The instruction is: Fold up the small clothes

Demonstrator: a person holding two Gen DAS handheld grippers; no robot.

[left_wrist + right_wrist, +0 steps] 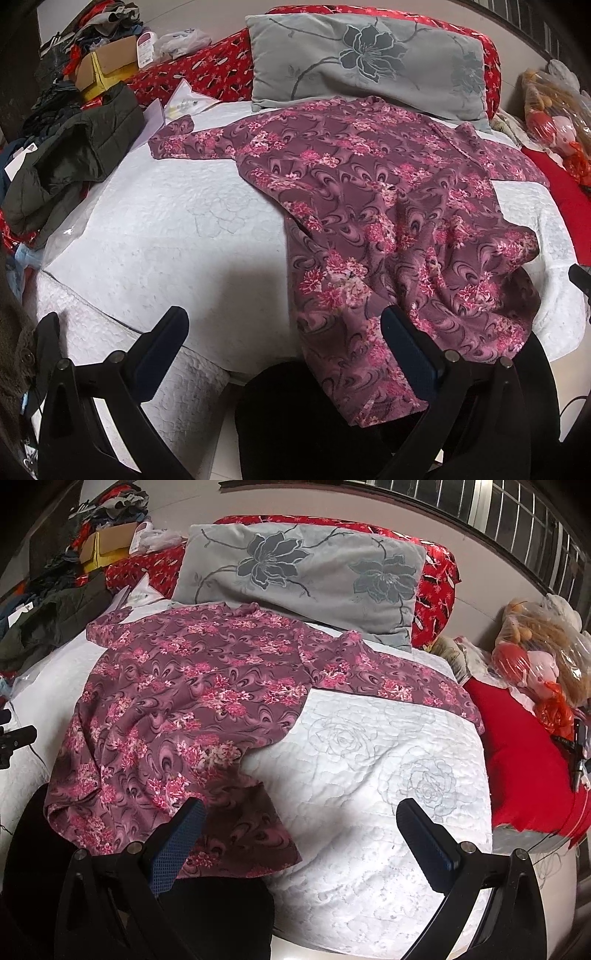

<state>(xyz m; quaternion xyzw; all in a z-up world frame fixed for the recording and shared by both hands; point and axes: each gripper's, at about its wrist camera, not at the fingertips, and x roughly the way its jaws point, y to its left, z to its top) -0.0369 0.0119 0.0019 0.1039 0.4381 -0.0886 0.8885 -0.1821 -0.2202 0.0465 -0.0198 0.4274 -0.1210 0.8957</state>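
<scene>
A mauve garment with pink flower print (388, 206) (177, 709) lies spread on a white quilted bed cover (166, 236) (388, 775). Both sleeves stretch out sideways and its hem hangs over the near edge. My left gripper (282, 321) is open above the near edge, its right finger over the garment's lower part. My right gripper (299, 814) is open as well, with its left finger above the hem corner and its right finger over bare quilt. Neither holds anything.
A grey pillow with dark flowers (365, 62) (306, 576) leans at the head of the bed. A dark green jacket (74, 155) and a cluttered cardboard box (107, 66) sit at the left. Bagged toys (543, 664) and a red cushion (524, 753) lie at the right.
</scene>
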